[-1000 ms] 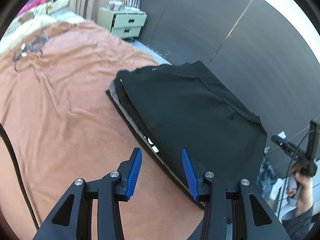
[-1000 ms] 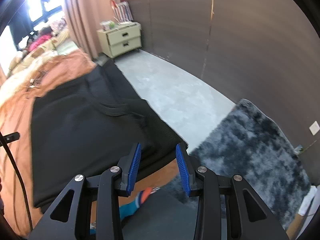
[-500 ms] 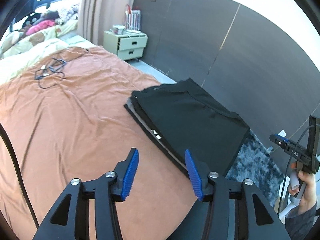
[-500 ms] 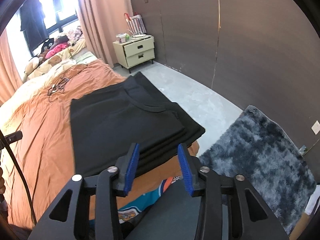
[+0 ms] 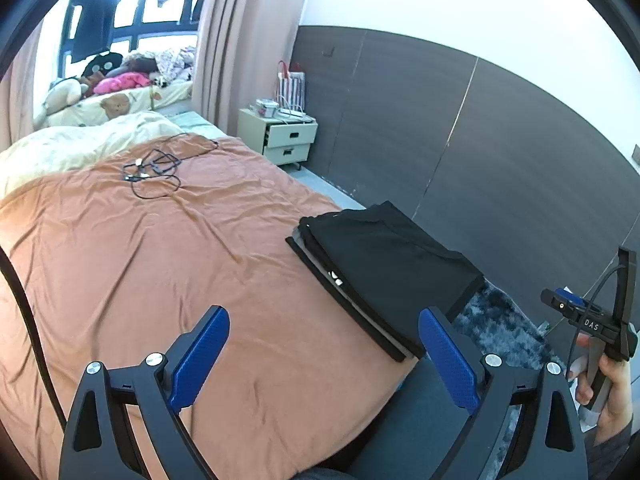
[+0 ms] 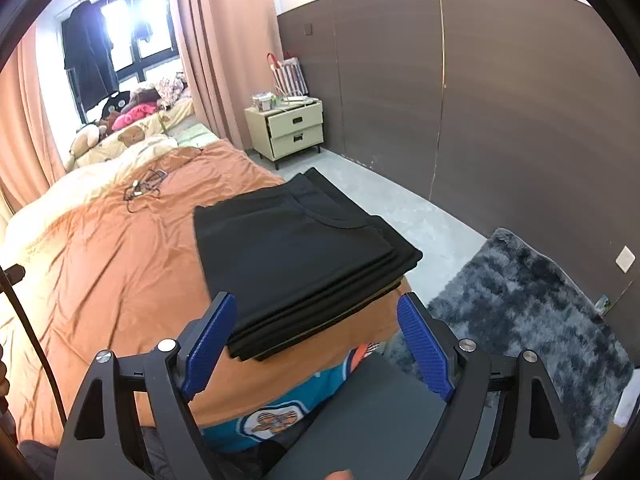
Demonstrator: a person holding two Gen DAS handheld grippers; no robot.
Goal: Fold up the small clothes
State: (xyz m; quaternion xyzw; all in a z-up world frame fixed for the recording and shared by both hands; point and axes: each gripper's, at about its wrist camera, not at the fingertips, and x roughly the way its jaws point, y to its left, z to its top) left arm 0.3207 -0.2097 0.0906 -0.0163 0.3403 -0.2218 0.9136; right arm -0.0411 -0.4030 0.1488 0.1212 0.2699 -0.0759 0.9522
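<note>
the black stack [image 6: 296,256] of folded clothes lies squared at the bed's [image 5: 152,264] near corner, by the floor-side edge, likely parked there to leave the orange cover free for folding. the left tongs [image 5: 324,356] are opening, nothing between the blue pads, and hang over bare cover beside the stack. the right tongs [image 6: 318,344] are opening too, empty, above the stack's near edge without touching. a tangled cable [image 5: 154,172] lies well apart. the fold looks finished; both tongs seem clear of it.
</note>
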